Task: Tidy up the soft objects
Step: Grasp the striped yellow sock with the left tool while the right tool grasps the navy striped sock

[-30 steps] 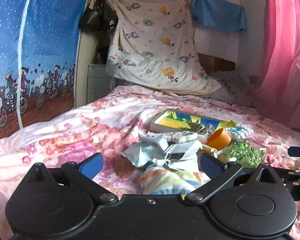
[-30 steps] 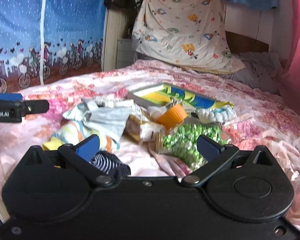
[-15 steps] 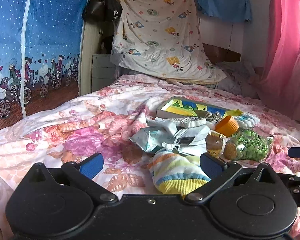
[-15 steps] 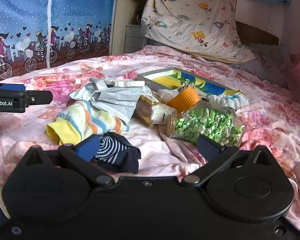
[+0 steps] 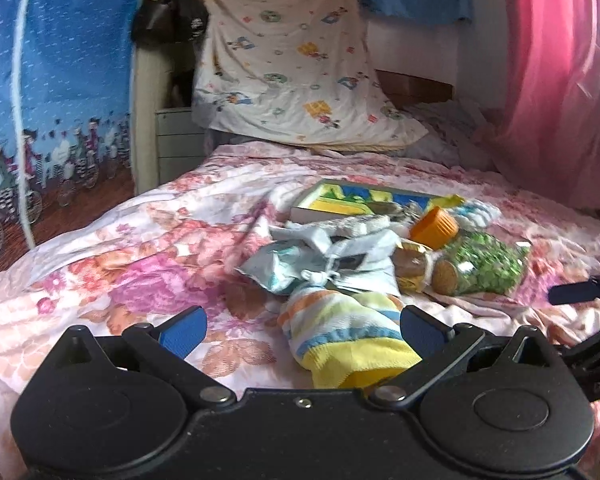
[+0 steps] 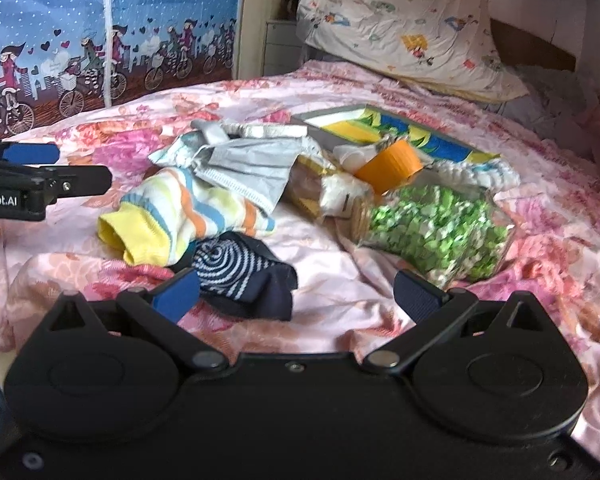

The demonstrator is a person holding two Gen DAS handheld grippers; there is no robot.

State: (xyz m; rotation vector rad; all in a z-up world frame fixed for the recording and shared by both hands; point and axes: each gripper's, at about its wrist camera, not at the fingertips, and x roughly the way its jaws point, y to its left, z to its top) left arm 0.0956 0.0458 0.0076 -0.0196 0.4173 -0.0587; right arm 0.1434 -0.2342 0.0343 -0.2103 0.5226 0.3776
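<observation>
A pile of soft things lies on the floral bed. A pastel striped sock with a yellow cuff (image 5: 348, 332) (image 6: 172, 216) lies nearest. A navy striped sock (image 6: 240, 272) lies beside it. A grey-white face mask (image 5: 324, 264) (image 6: 244, 168) and a white knitted piece (image 6: 476, 176) lie further back. My left gripper (image 5: 300, 328) is open, its right finger next to the pastel sock's cuff. My right gripper (image 6: 296, 292) is open, its left finger touching the navy sock. Both are empty.
A jar of green paper stars (image 6: 432, 232) (image 5: 476, 268) lies on its side with a cork. An orange cap (image 6: 392, 164), a small packet (image 6: 312, 188) and a colourful flat box (image 6: 380, 128) are behind. A patterned pillow (image 5: 300, 80) leans at the headboard; pink curtain on the right.
Both grippers have pulled back and tilted down, so the pile sits further ahead and the navy sock shows fully. Both stay open; nothing was picked up.
</observation>
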